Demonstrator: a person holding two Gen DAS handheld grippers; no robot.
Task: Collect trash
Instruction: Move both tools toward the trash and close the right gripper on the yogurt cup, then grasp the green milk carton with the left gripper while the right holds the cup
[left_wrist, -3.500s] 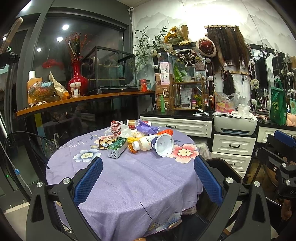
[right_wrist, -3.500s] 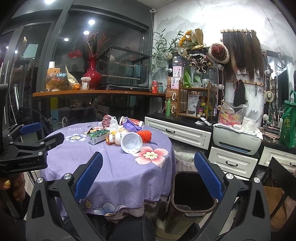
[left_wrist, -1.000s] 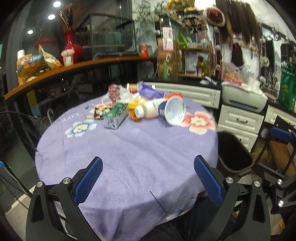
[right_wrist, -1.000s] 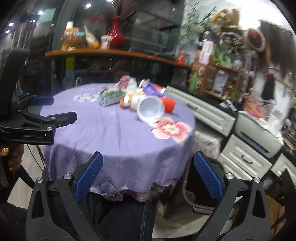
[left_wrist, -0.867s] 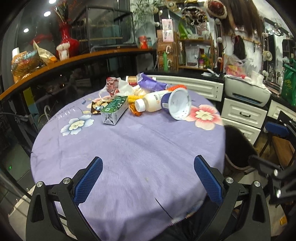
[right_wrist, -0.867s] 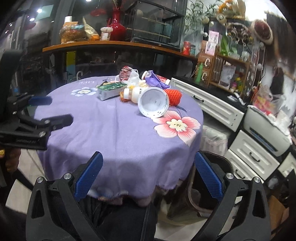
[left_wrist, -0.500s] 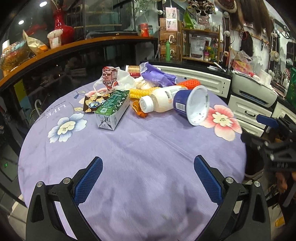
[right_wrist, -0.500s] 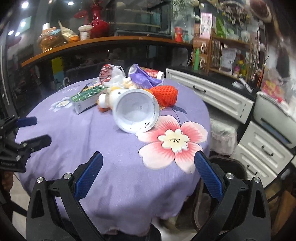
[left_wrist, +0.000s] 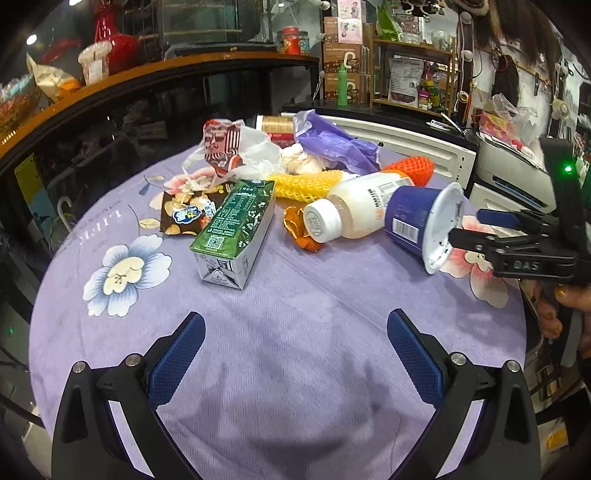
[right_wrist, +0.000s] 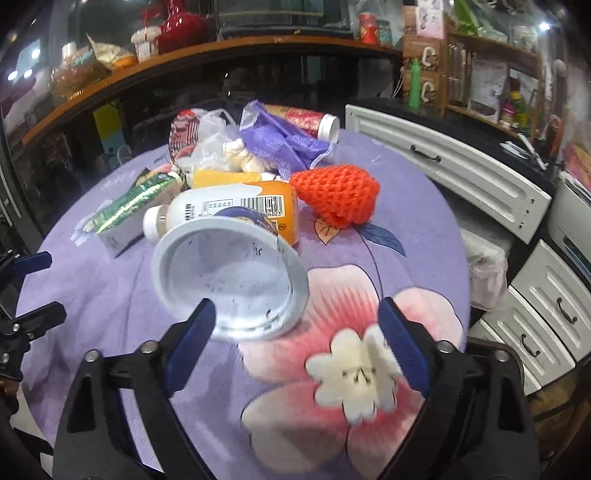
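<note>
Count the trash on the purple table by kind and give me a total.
Bottles: 1, white bottle
Cups: 1, blue cup
Cartons: 1, green carton
Cans: 1, red can
Foam nets: 2, orange net, yellow net
Bags and wrappers: 3, clear bag, purple bag, snack wrapper
Total: 9

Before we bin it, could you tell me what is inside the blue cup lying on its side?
The blue cup looks empty: white walls with dark specks. Its deepest bottom is not clearly visible.

Bare tablecloth (left_wrist: 295, 369) up front — litter pile (left_wrist: 295, 192) blocks the far side.
</note>
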